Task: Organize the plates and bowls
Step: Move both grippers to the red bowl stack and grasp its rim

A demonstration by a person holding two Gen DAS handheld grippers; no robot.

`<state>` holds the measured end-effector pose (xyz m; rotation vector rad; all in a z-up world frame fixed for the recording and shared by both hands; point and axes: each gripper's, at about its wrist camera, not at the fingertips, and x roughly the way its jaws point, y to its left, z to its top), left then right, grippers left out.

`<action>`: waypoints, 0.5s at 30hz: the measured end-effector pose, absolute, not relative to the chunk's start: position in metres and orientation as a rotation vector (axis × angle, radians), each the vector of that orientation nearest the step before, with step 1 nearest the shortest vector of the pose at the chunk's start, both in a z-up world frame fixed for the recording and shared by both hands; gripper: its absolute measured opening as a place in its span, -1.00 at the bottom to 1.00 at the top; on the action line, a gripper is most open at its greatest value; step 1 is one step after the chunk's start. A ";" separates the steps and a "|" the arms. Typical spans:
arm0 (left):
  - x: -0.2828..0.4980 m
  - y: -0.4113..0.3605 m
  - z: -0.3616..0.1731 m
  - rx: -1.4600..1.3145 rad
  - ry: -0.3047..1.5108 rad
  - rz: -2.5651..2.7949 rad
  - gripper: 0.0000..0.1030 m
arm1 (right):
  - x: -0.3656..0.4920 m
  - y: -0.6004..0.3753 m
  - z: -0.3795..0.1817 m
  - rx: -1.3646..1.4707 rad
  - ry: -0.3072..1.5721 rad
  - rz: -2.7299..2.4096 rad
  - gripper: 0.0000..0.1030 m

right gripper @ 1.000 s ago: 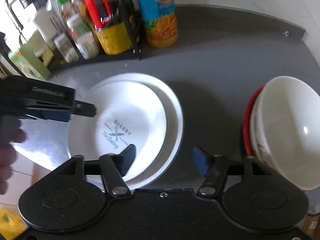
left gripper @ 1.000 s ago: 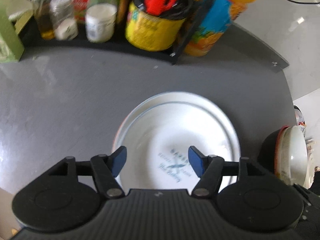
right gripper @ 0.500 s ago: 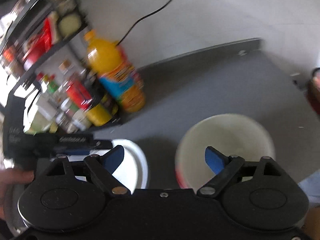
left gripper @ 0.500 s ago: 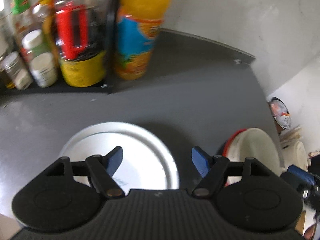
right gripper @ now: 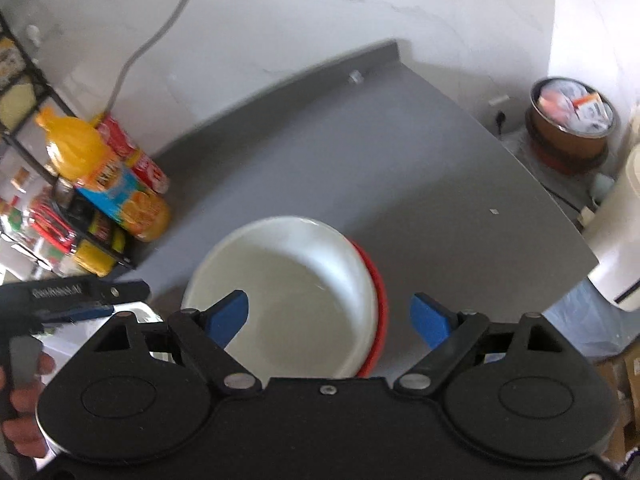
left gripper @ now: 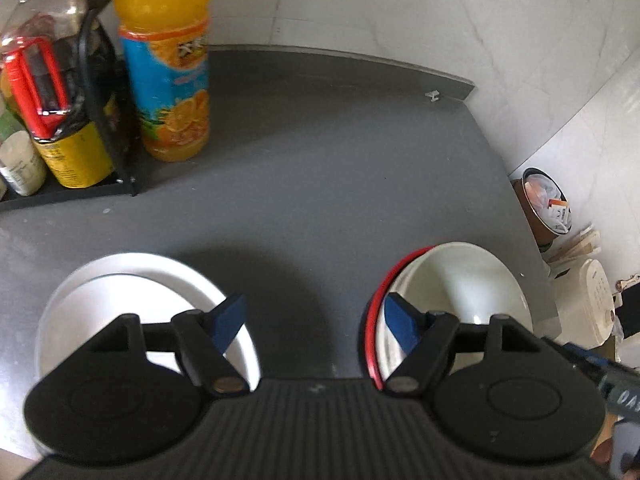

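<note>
With both grippers' fingers wide and empty, my right gripper (right gripper: 328, 316) hovers over the nested bowls (right gripper: 292, 280); next I'd grip the rim.

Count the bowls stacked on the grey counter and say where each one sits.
2 visible: a white bowl on top, nested in a red-rimmed bowl beneath it, right of the plates. More may be hidden in the stack.

Left wrist looks down on counter (left gripper: 320, 168) from close. Right wrist looks down steeper. Both share bowls (left gripper: 460, 284) (right gripper: 288, 280), bottle (left gripper: 168, 64) (right gripper: 108, 184)
</note>
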<state>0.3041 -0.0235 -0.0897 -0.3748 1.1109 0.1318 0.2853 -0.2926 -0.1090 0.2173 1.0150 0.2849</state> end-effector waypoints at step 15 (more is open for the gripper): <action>0.330 -0.069 -0.123 -0.367 1.165 0.156 0.44 | 0.312 -0.301 -0.156 0.196 1.155 0.361 0.36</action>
